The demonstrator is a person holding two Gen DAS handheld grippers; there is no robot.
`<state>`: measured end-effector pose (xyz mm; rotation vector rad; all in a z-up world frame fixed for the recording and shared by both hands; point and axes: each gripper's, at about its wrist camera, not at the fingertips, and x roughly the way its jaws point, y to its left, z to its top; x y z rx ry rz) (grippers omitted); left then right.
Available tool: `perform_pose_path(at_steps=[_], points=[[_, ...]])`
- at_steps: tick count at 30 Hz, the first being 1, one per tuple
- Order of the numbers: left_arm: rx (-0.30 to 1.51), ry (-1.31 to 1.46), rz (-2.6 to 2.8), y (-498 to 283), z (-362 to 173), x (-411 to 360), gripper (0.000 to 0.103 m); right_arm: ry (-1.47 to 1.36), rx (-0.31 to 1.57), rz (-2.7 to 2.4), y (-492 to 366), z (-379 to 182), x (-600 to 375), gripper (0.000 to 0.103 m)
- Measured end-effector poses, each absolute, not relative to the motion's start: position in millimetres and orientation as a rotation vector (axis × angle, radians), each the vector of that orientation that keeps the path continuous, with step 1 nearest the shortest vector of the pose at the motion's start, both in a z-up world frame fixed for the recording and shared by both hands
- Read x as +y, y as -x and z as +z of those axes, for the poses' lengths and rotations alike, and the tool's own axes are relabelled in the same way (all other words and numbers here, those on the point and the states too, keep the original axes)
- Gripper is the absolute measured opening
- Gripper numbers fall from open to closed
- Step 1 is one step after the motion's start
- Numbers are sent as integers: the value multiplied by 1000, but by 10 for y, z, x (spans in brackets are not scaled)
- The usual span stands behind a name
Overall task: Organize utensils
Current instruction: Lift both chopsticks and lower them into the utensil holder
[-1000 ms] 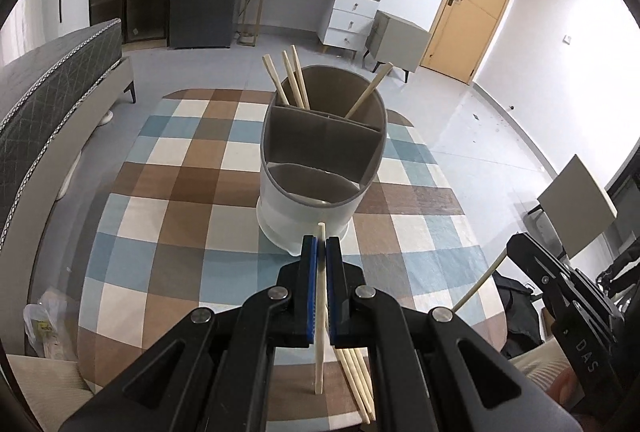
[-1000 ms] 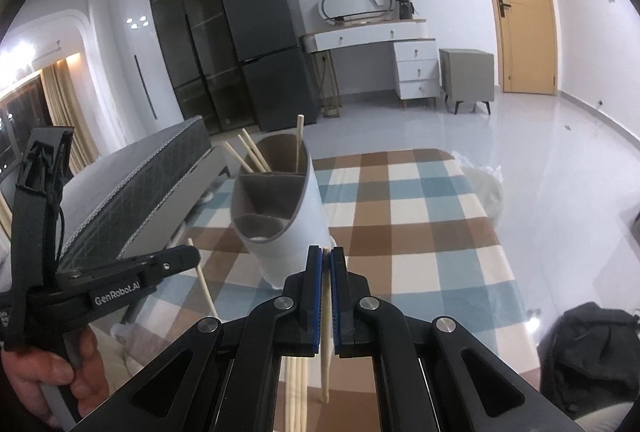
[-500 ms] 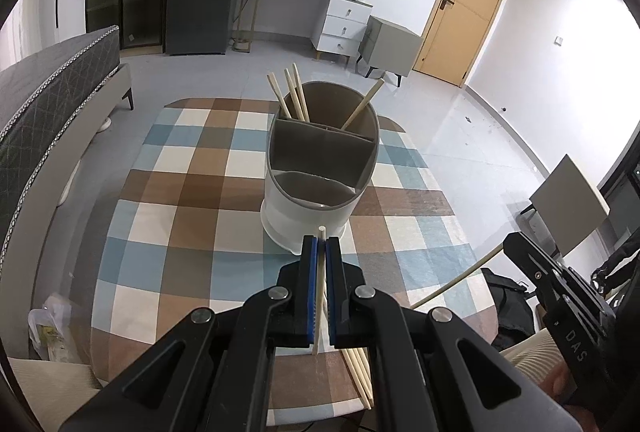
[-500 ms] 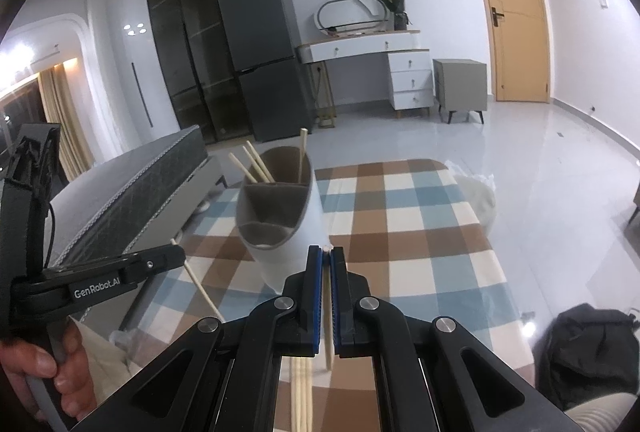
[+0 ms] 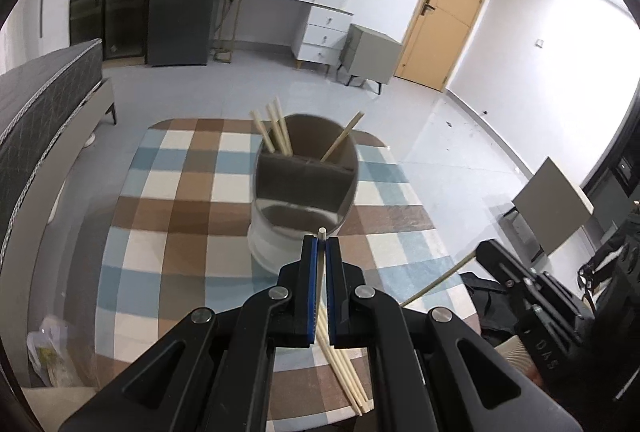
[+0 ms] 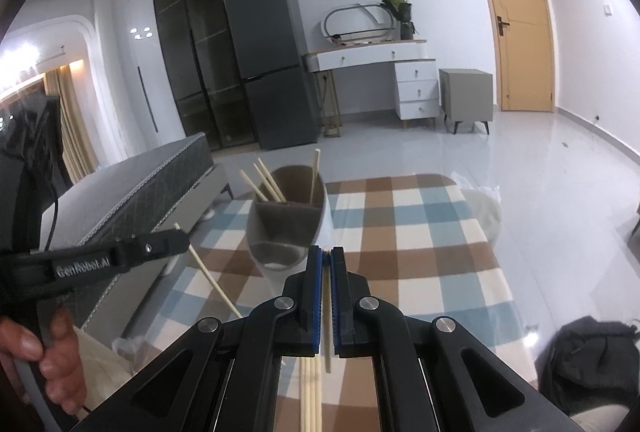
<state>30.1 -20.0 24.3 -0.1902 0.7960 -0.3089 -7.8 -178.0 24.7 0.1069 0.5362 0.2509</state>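
Your left gripper (image 5: 320, 242) is clamped on a single pale chopstick (image 5: 321, 232), its blunt square tip poking just past the blue pads. Your right gripper (image 6: 325, 252) likewise pinches another chopstick (image 6: 327, 332), a thin pale stick running down between its nearly closed pads. Beyond both stands the utensil holder (image 5: 296, 232), a white oval tub with a grey divided insert: the far compartments hold four upright chopsticks (image 5: 276, 129), while the near one looks empty. It sits mid-table on the checked tablecloth (image 5: 160, 232). A loose bundle of chopsticks (image 5: 348, 380) lies on the cloth near the table's front edge, below your grippers.
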Motion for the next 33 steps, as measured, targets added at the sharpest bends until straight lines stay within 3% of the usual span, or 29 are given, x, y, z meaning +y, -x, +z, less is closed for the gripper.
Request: perform_pose_path(at_steps=[10,22,33], points=[[792,265,-352,-539,581,-159,0,-83,524,238,-115,395,-1845,3],[730,403,-400,-1044,1157,64,0,-54,410,265,-593,1124,-1795,3],[658,461,-345,-1467,1213,390,0,-9,337,339,-1023,1420,-1461,3]])
